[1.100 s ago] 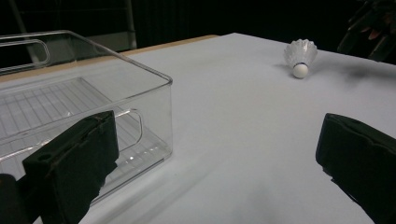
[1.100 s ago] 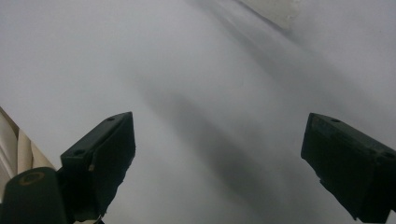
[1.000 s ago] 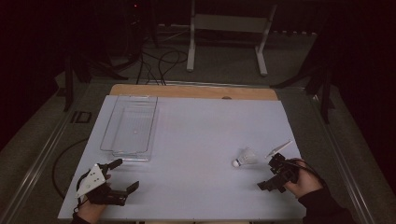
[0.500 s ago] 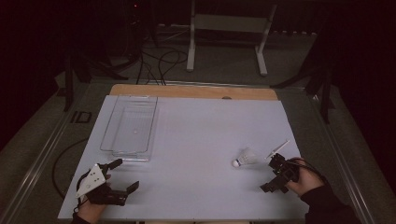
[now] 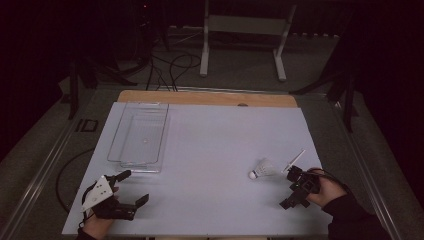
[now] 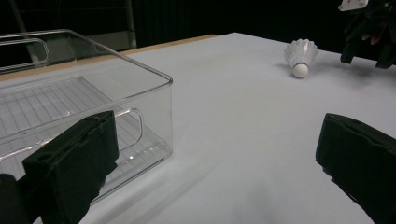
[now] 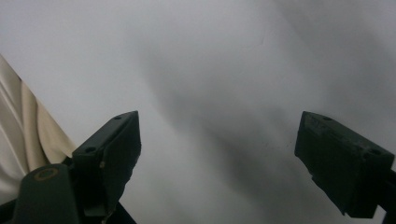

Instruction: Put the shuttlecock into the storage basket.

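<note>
A white shuttlecock (image 5: 262, 169) is seen lying on its side on the white table (image 5: 215, 150), cork end toward the near edge, at about the ten o'clock position from the right gripper (image 5: 295, 189) and just beside it, not touched. The right gripper's jaws are spread wide with nothing between them, after having just closed a little; in the right gripper view (image 7: 217, 154) only bare table surface is faced. The left gripper (image 5: 129, 186) is held released near the table's seven o'clock corner, its jaws apart and empty. A clear plastic bin (image 5: 140, 134) is placed at its twelve o'clock; from the left gripper view (image 6: 212, 154) the shuttlecock (image 6: 300, 55) is found well apart, at one o'clock.
</note>
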A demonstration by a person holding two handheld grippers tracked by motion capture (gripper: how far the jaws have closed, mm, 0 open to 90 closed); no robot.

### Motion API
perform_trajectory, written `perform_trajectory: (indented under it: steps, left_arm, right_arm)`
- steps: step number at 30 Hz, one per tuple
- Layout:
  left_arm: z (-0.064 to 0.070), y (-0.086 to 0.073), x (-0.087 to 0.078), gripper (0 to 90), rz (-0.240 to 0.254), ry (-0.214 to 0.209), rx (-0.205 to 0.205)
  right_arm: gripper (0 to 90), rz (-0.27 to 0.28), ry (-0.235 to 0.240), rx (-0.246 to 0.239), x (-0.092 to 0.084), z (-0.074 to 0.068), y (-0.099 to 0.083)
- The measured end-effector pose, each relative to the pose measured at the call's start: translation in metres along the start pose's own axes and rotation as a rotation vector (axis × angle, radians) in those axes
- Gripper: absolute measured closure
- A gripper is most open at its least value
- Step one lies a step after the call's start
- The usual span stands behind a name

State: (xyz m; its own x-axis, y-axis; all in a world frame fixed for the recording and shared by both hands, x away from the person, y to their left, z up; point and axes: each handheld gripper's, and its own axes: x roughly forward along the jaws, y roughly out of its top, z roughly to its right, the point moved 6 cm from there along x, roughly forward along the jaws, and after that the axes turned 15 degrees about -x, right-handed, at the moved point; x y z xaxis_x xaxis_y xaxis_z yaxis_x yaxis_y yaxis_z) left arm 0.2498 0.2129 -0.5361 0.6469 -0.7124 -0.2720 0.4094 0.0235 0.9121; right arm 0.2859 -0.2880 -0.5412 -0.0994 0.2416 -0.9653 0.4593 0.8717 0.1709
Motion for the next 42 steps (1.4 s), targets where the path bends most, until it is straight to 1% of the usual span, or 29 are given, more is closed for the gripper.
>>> perform_trajectory:
  steps: [1,4,5,6,7,8,11,13,15,17,18,20,21,24,28,29,31,32,33,36,38,40,41,42]
  left_arm:
    - [0.000,0.000,0.000,0.1,0.000,-0.001,-0.002]
    - [0.000,0.000,0.000,0.1,-0.001,0.000,-0.002]
    - [0.000,0.000,0.000,0.1,-0.001,0.000,-0.001]
    - [0.000,0.000,0.000,0.1,-0.001,0.000,-0.001]
    - [0.000,0.000,0.000,0.1,-0.001,-0.001,-0.003]
    - [0.000,0.000,0.000,0.1,-0.001,-0.001,-0.004]
    - [0.000,0.000,0.000,0.1,-0.002,-0.002,-0.003]
    - [0.000,0.000,0.000,0.1,-0.002,-0.001,-0.002]
    - [0.000,0.000,0.000,0.1,-0.002,-0.001,-0.002]
    - [0.000,0.000,0.000,0.1,-0.003,-0.001,-0.002]
    - [0.000,0.000,0.000,0.1,-0.003,-0.001,-0.002]
    - [0.000,-0.001,0.000,0.1,-0.006,-0.002,-0.002]
    - [0.000,-0.001,0.000,0.1,-0.005,-0.002,-0.001]
    - [0.000,0.000,0.000,0.1,-0.004,-0.002,-0.001]
    - [0.000,-0.001,0.000,0.1,-0.006,-0.002,-0.002]
    - [0.000,-0.001,0.000,0.1,-0.006,-0.002,-0.002]
    - [0.000,-0.001,0.000,0.1,-0.006,-0.002,-0.001]
    - [0.000,-0.001,0.000,0.1,-0.006,-0.003,-0.001]
    - [0.000,0.000,0.000,0.1,-0.005,-0.004,-0.002]
    - [0.000,0.000,0.000,0.1,-0.005,-0.003,-0.002]
    - [0.000,-0.001,0.000,0.1,-0.007,-0.004,-0.003]
    - [0.000,-0.001,0.000,0.1,-0.007,-0.004,-0.003]
    - [0.000,-0.001,0.000,0.1,-0.007,-0.003,-0.002]
    - [0.000,-0.001,0.000,0.1,-0.007,-0.003,-0.002]
  right_arm:
    - [14.3,-0.013,0.002,-0.011,0.002,0.000,0.000]
    - [14.3,-0.024,-0.002,-0.021,0.002,0.001,0.001]
    - [14.2,-0.034,0.011,-0.031,0.002,0.001,0.001]
    - [14.2,-0.034,0.011,-0.031,0.002,0.001,0.001]
    - [13.4,-0.038,0.009,-0.046,0.001,0.001,0.002]
    - [12.8,-0.043,0.011,-0.042,0.001,0.001,0.002]
    - [12.6,-0.050,-0.004,-0.068,-0.001,0.004,0.002]
    - [12.5,-0.049,-0.006,-0.074,-0.002,0.005,0.003]
    - [12.5,-0.040,0.001,-0.095,-0.003,0.007,0.003]
    - [12.7,-0.041,0.002,-0.096,-0.004,0.008,0.004]
    - [13.0,-0.048,0.000,-0.105,-0.004,0.009,0.004]
    - [12.9,-0.061,0.009,-0.104,-0.005,0.009,0.004]
    - [12.7,-0.059,0.010,-0.116,-0.005,0.009,0.004]
    - [12.2,-0.056,0.011,-0.112,-0.006,0.010,0.006]
    - [13.0,-0.047,0.001,-0.114,-0.007,0.012,0.009]
    - [12.5,-0.053,-0.012,-0.138,-0.008,0.012,0.010]
    - [11.9,-0.063,-0.009,-0.132,-0.007,0.012,0.011]
    - [12.0,-0.072,-0.020,-0.144,-0.006,0.013,0.011]
    - [11.9,-0.075,-0.039,-0.137,-0.006,0.014,0.012]
    - [12.5,-0.067,-0.032,-0.128,-0.005,0.015,0.015]
    - [12.7,-0.062,-0.034,-0.144,-0.005,0.015,0.018]
    - [12.9,-0.061,-0.039,-0.144,-0.004,0.016,0.019]
    - [12.7,-0.062,-0.051,-0.160,-0.005,0.017,0.021]
    - [12.7,-0.061,-0.055,-0.160,-0.005,0.017,0.022]
